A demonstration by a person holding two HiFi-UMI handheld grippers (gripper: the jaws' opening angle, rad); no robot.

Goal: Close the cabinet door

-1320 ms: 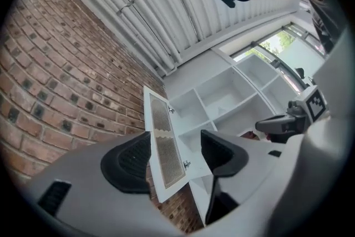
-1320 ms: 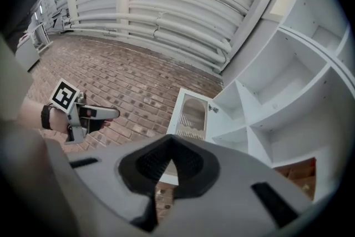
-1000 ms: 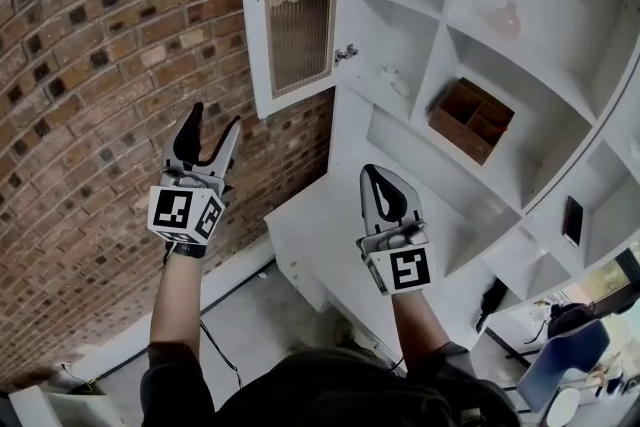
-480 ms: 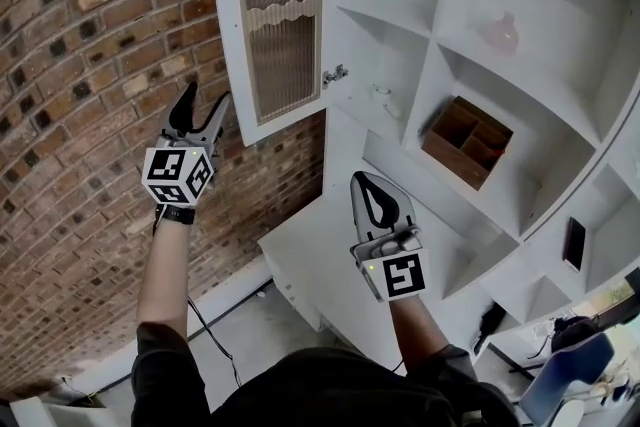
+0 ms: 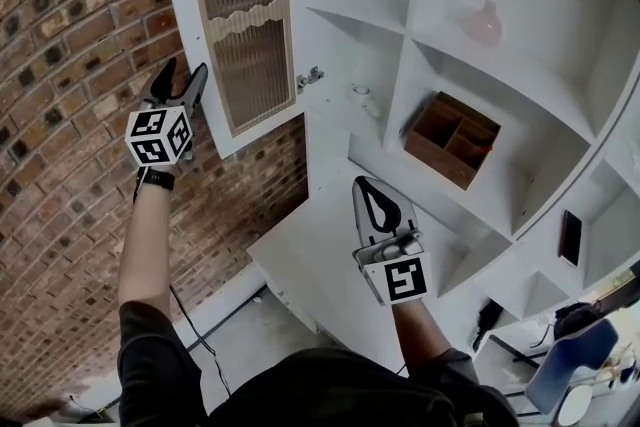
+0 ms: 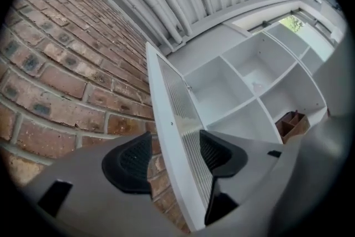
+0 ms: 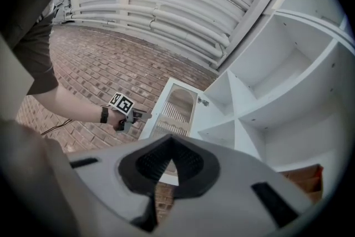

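Two tongs are held up in front of a tall white cabinet (image 5: 404, 105). The right tongs (image 5: 378, 205) are the nearer pair. Their tips are pressed together and hold nothing. They just hang in the air below the open shelves, well apart from the door.

The left tongs (image 5: 178, 80) are higher up and off to the left, close to the brick wall (image 5: 70, 145). Their tips are apart. In the left gripper view the free edge of the door (image 6: 166, 114) runs right between the two pads (image 6: 130, 161). One pad is on the brick side and one is on the shelf side. I cannot tell if either pad is pressing on the door.

The door (image 5: 240, 25) is white with a ribbed window. It is swung wide open and sticks out to the left of the cabinet, with its hinge (image 5: 308, 77) on the right side.

I think this is the start of the closing step. The left tongs are at the door edge, but the door is not yet shut. Next, they likely need to nip the edge or push on it, then swing it round to the right until it sits flat over the shelves.

Farther back, a wooden box (image 5: 452, 139) sits on one shelf and a pink vase (image 5: 484, 22) on another.
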